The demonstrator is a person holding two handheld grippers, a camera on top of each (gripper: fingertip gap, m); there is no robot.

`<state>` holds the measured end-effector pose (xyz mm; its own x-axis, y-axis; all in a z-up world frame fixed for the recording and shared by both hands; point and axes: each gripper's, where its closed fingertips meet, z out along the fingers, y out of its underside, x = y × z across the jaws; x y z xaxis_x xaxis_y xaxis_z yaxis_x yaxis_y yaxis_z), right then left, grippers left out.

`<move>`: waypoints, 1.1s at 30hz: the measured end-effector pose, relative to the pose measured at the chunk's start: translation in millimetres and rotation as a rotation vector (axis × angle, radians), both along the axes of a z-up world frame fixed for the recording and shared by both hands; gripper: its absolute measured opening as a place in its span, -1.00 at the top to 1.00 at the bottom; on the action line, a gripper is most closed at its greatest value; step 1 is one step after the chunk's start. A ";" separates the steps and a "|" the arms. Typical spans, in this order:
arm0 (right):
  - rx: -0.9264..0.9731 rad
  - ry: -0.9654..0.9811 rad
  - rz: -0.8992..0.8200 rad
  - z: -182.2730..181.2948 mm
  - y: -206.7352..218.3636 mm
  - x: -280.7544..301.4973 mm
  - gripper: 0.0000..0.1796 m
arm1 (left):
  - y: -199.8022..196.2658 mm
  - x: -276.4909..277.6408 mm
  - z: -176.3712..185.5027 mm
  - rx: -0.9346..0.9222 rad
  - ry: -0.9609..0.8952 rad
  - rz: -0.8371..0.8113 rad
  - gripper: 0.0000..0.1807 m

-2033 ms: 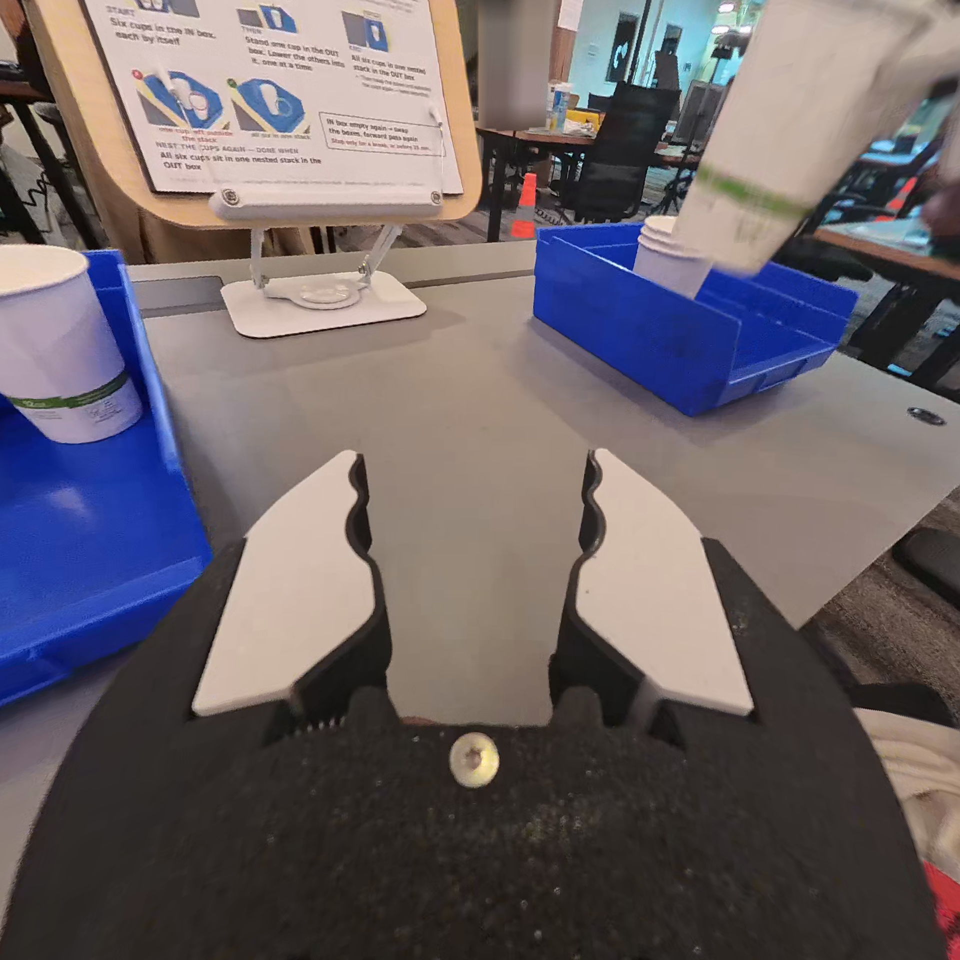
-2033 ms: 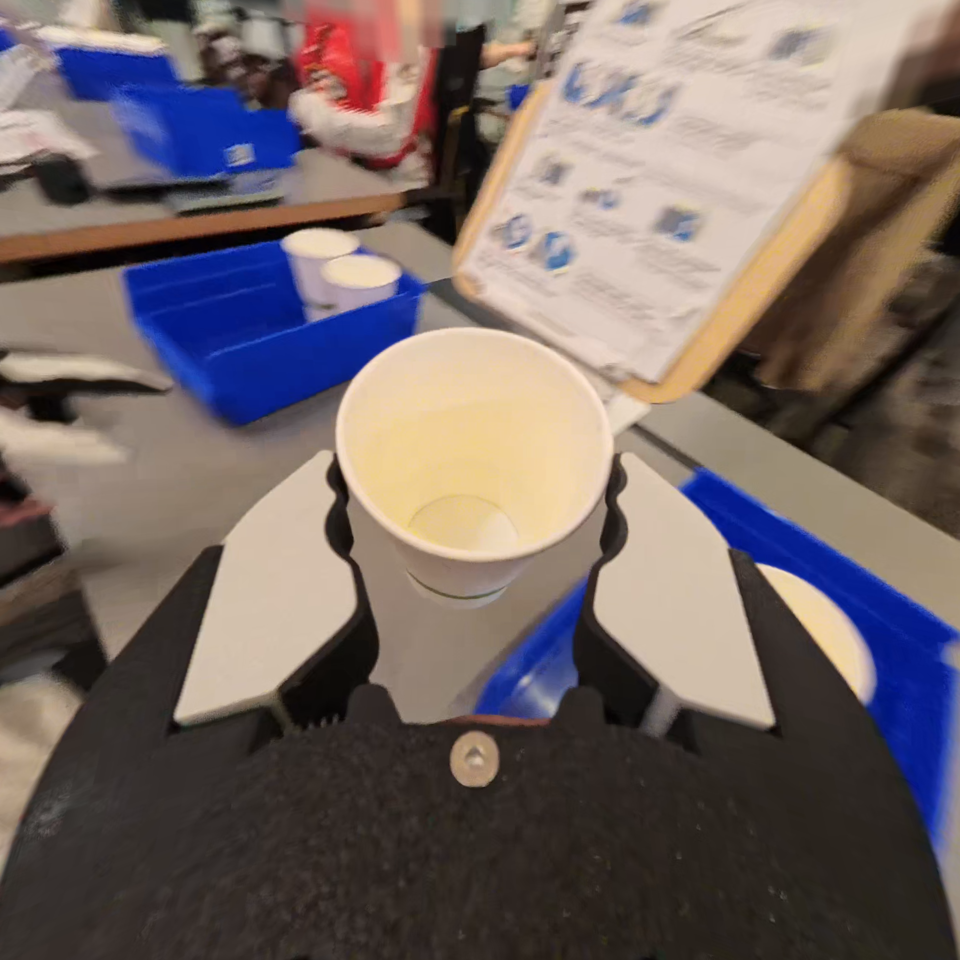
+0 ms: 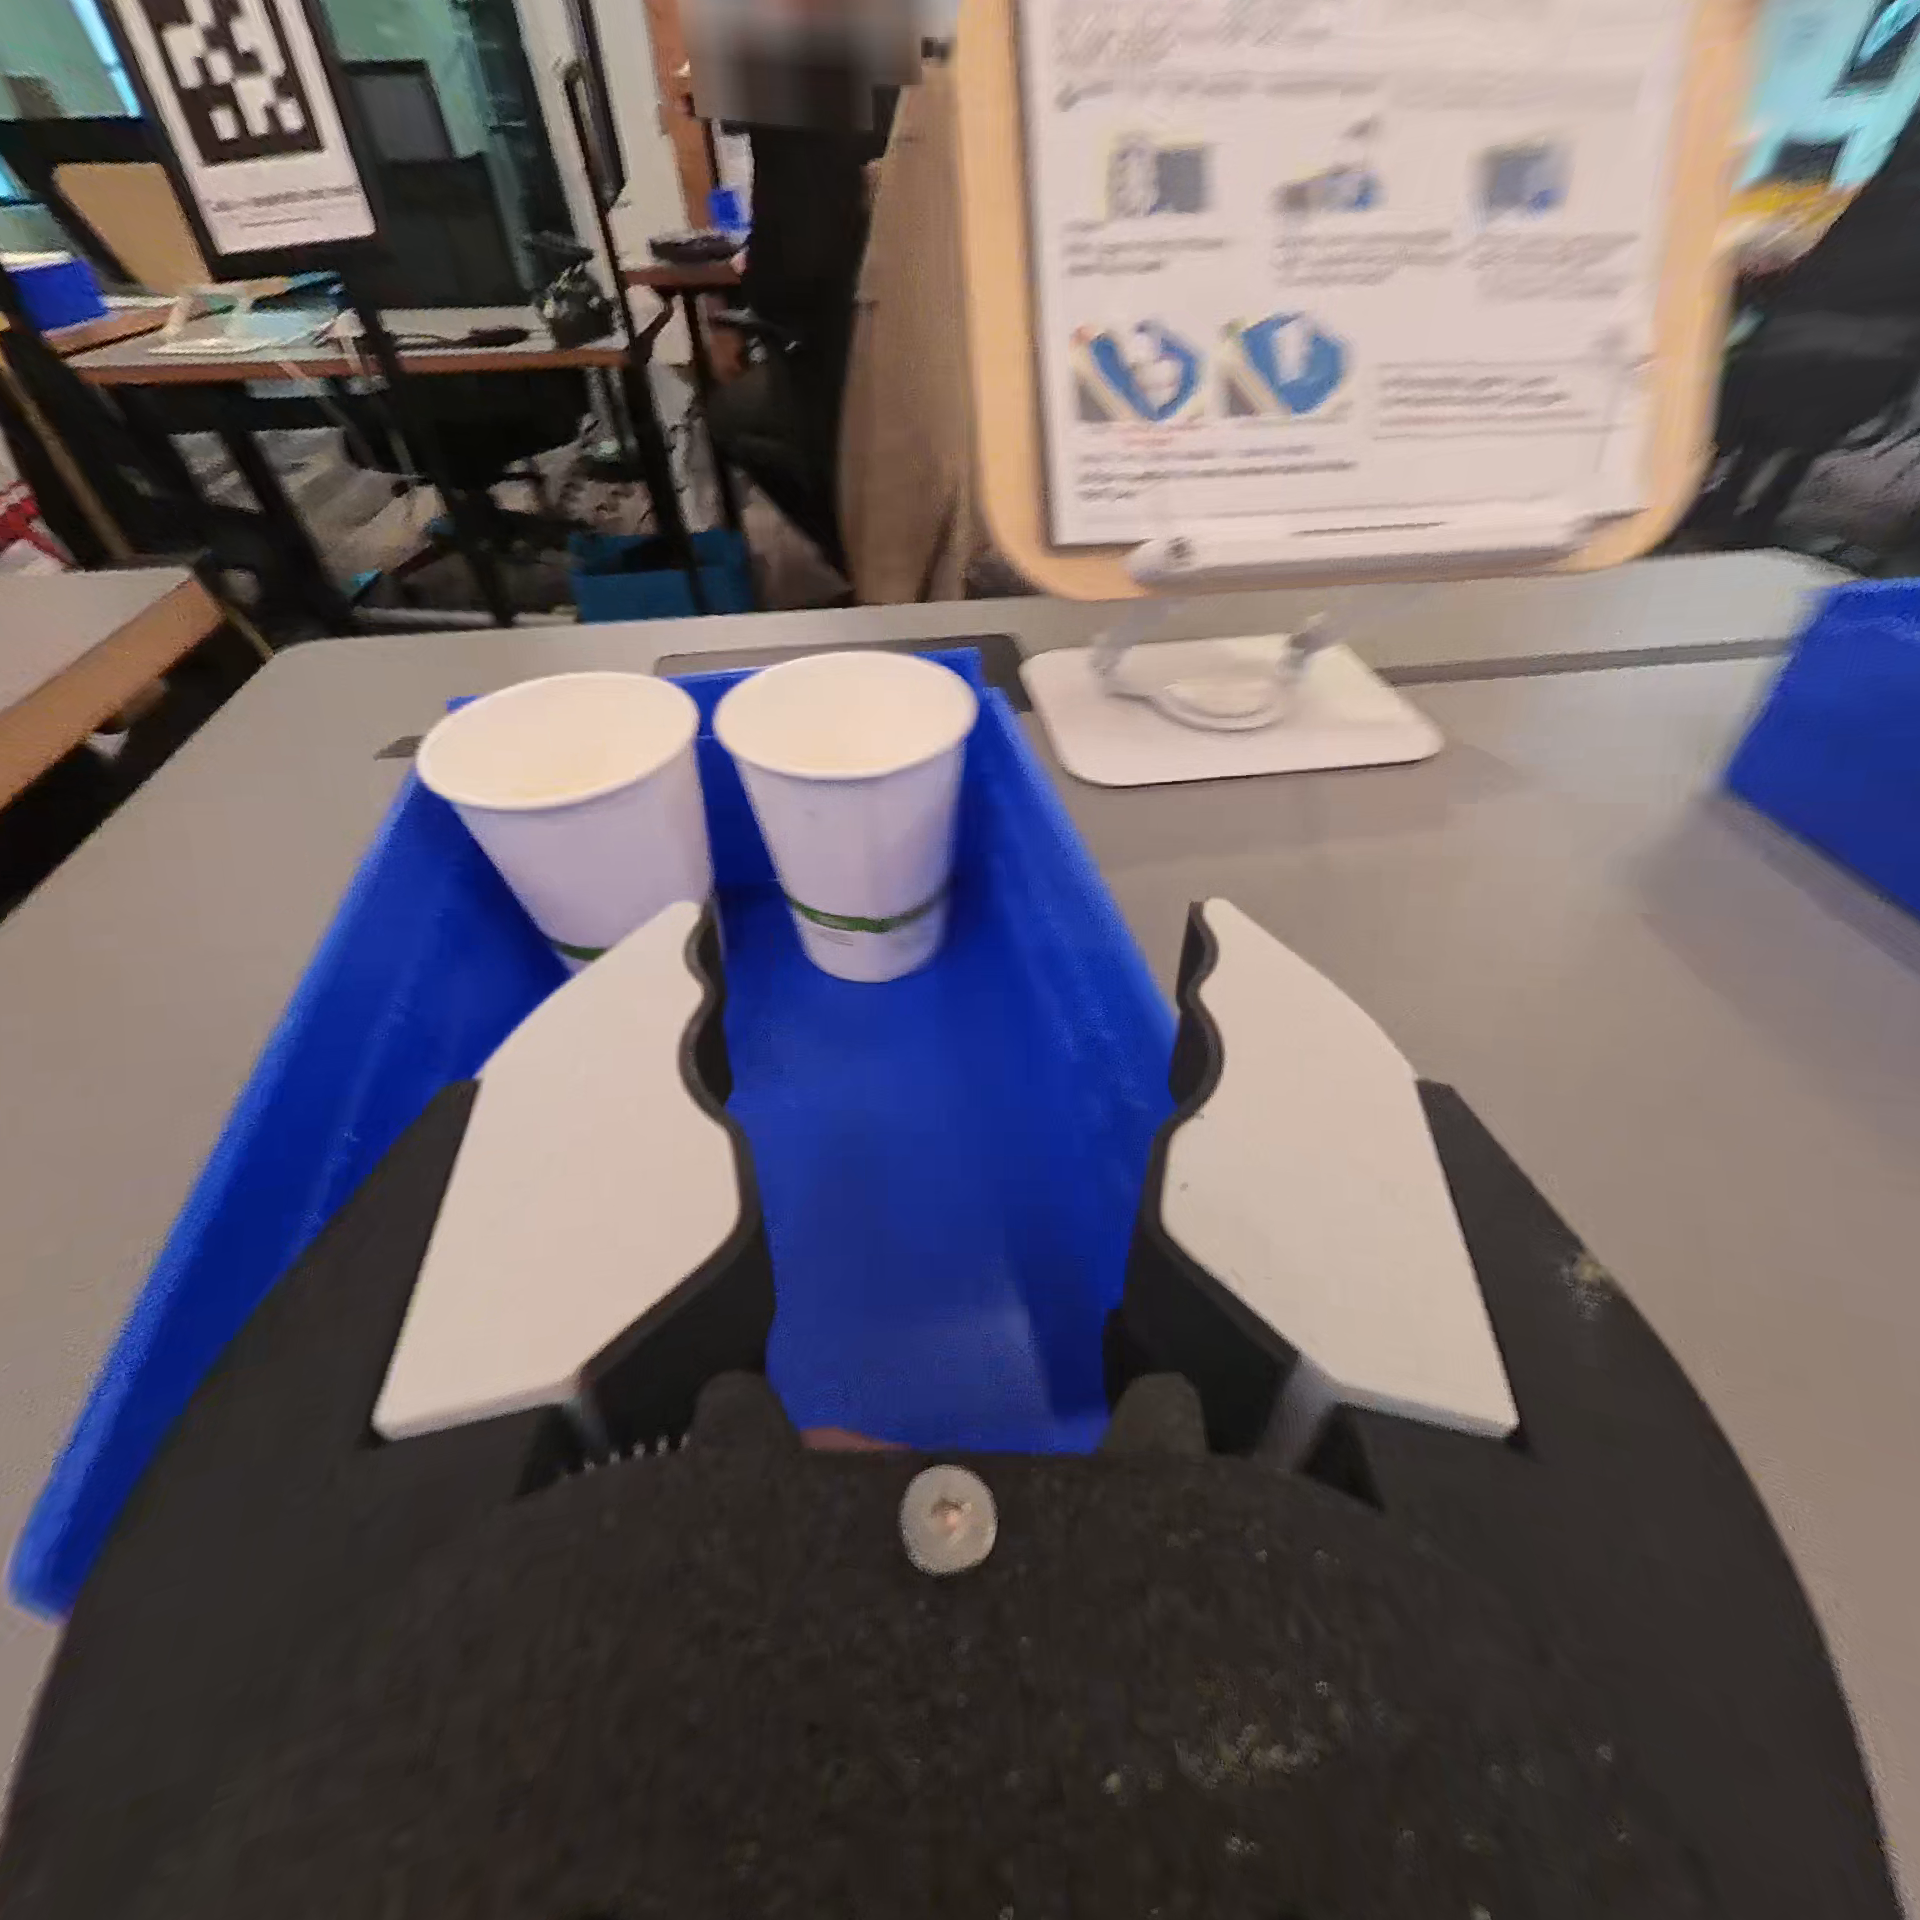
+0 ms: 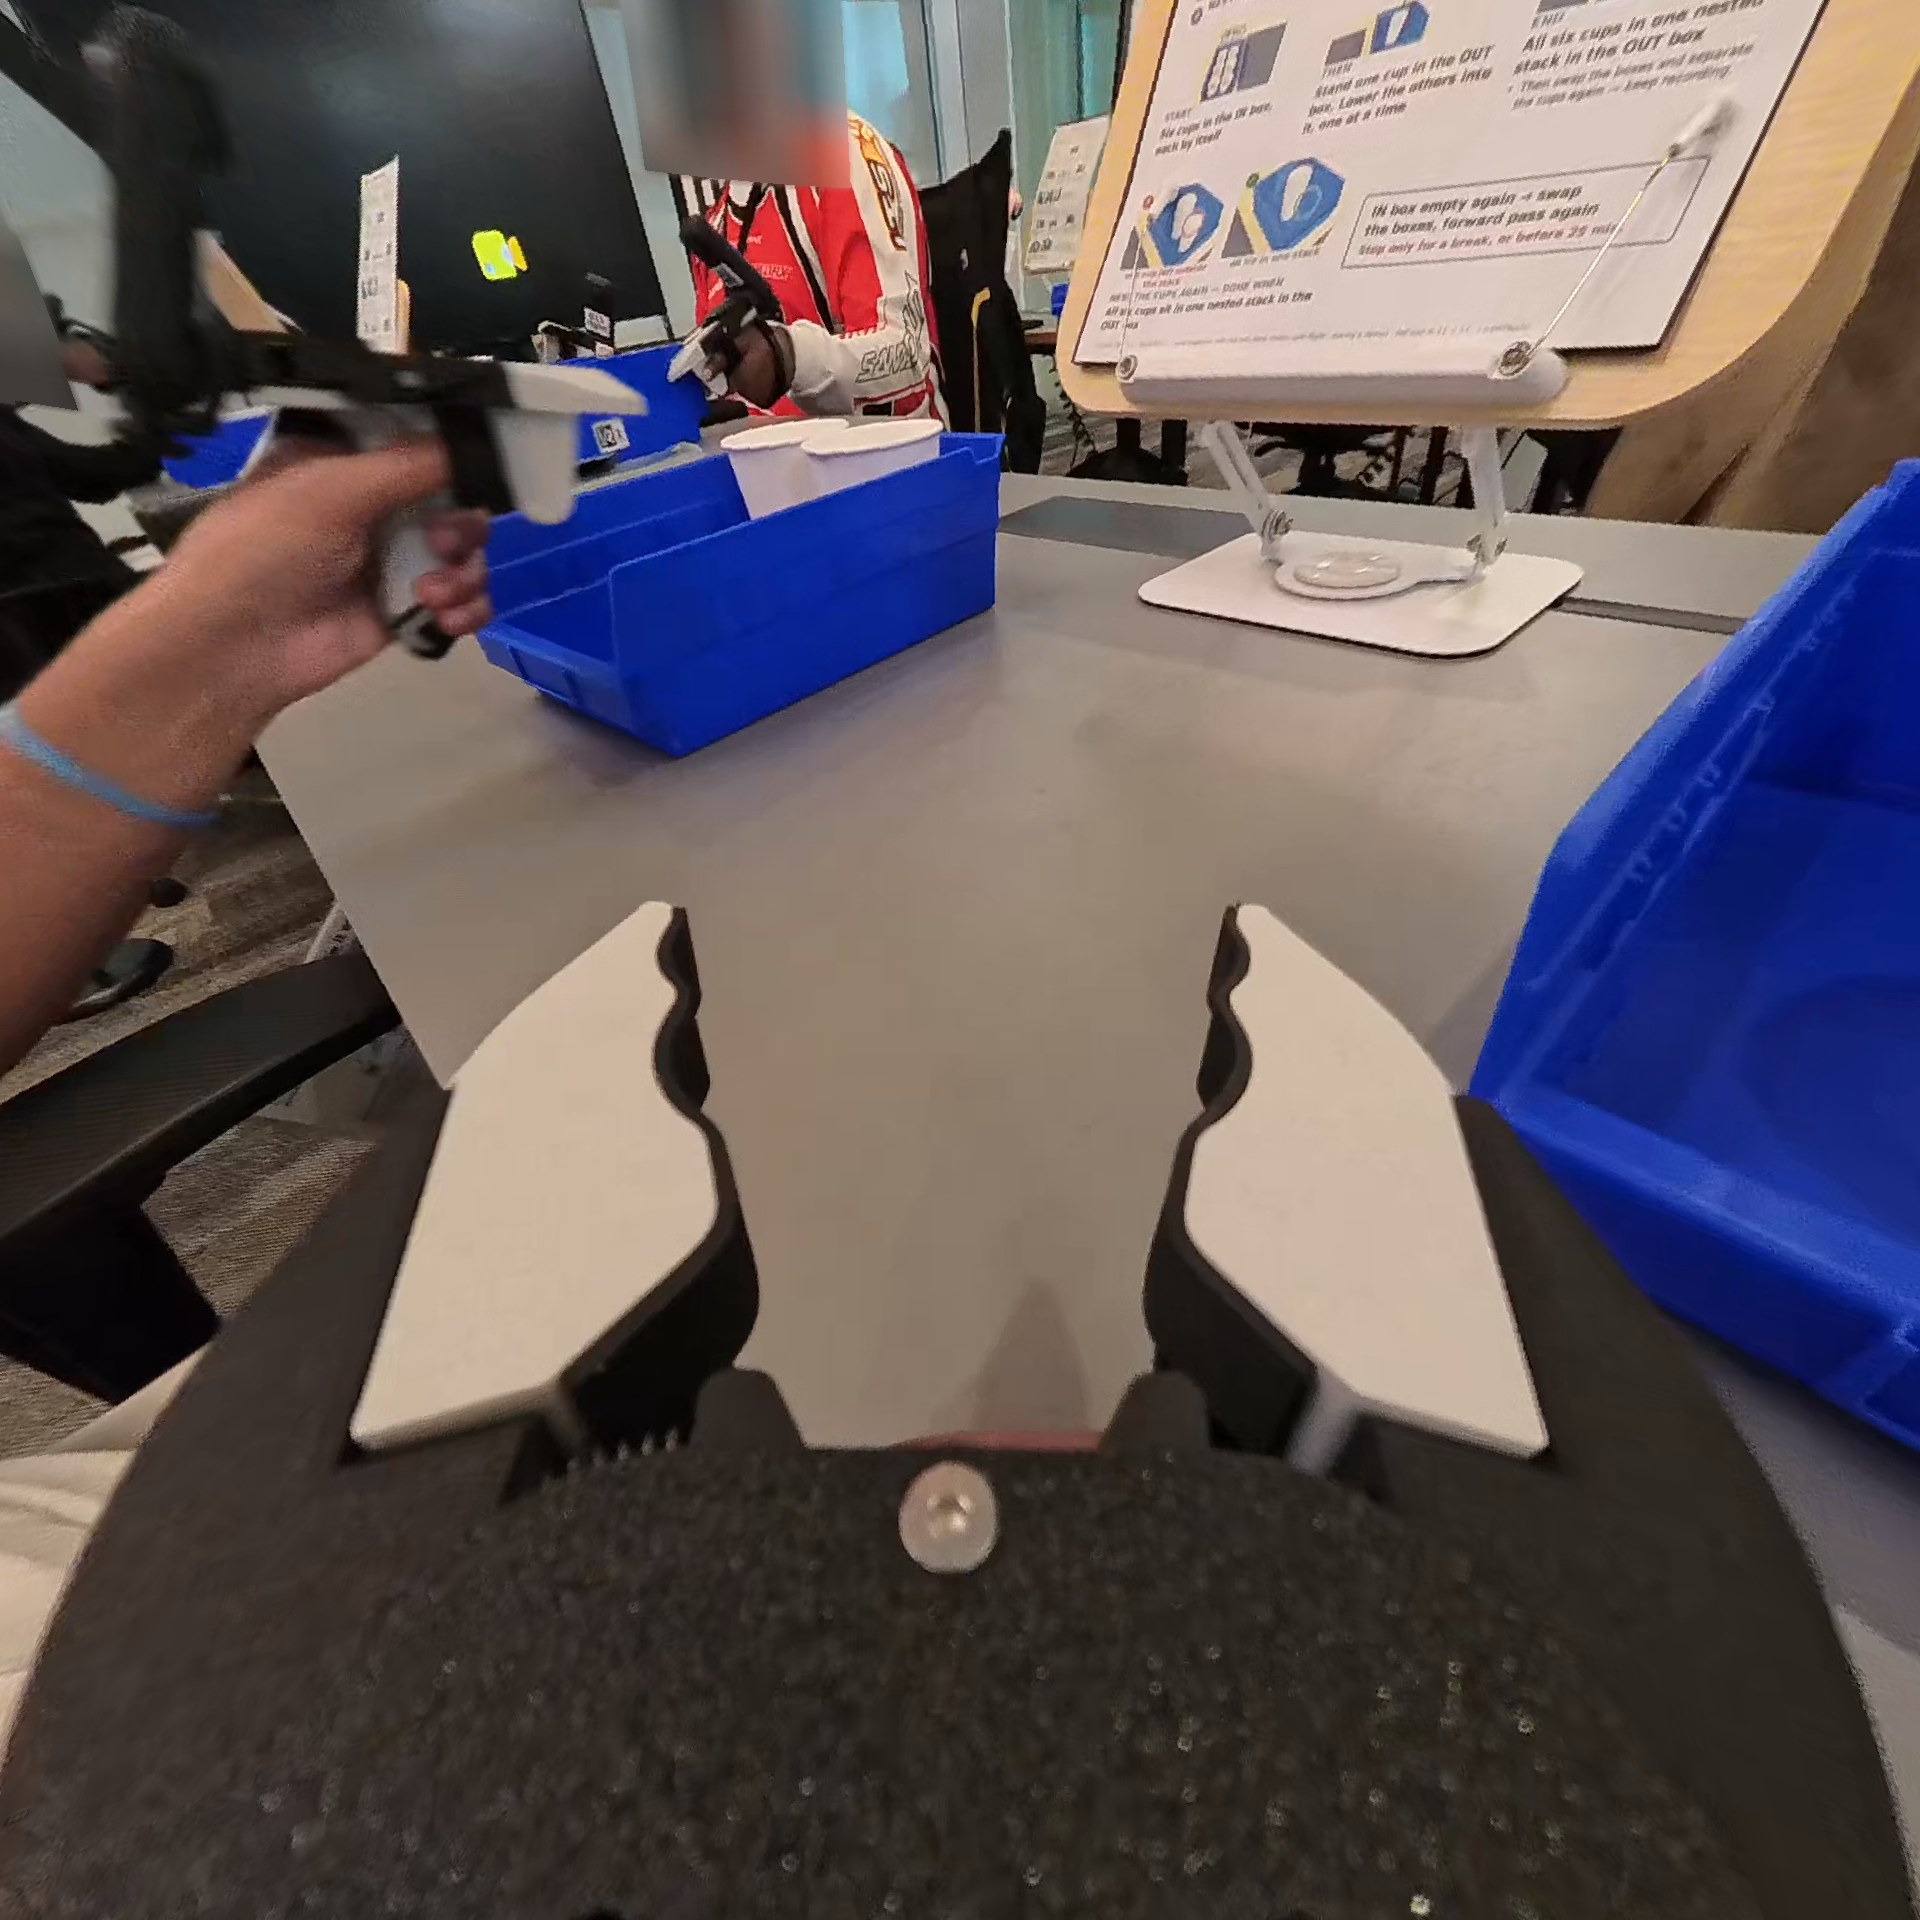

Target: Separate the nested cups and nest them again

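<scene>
Left gripper: fingers are spread with nothing between them; it has been swung from bare tabletop to over the left blue bin.
Two paper cups: seen upright and side by side at the bin's far end. The right cup stands just ahead of the finger gap; the left cup is partly hidden behind the left fingertip.
Right gripper: fingers are parted and empty, with only grey table between them. Two seconds ago a cup was held here (a finished drop-off is inferred).
Right blue bin: found just beside the right finger; its visible floor shows no cup, and the stack is not in view.
Instruction board: propped on a white stand well beyond the fingertips.
Meaning for task: one more cup is judged nested, and the next pick is likely being lined up on the two loose cups.
</scene>
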<state>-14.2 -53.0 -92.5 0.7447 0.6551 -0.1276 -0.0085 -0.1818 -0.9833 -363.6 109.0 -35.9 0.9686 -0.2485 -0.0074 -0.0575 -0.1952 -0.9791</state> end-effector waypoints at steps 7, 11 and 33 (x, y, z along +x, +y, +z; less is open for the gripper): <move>-0.027 0.016 0.030 -2.2 -2.7 -3.1 -0.01 | 110.7 5.5 -57.3 -0.253 -0.097 -0.049 -0.05; -0.038 0.021 0.043 -3.9 -3.8 -6.4 0.00 | 144.9 -2.9 -76.0 -0.313 -0.057 0.040 -0.08; 0.023 0.056 0.005 25.0 -1.5 21.5 -0.01 | 6.4 17.2 35.3 -0.037 -0.109 -0.354 0.08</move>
<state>7.2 -54.5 -67.5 0.7338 0.6617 -0.1539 -0.0627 -0.1596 -0.9852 -346.3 115.5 -0.7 0.8170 -0.5667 0.1062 -0.0238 -0.2171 -0.9759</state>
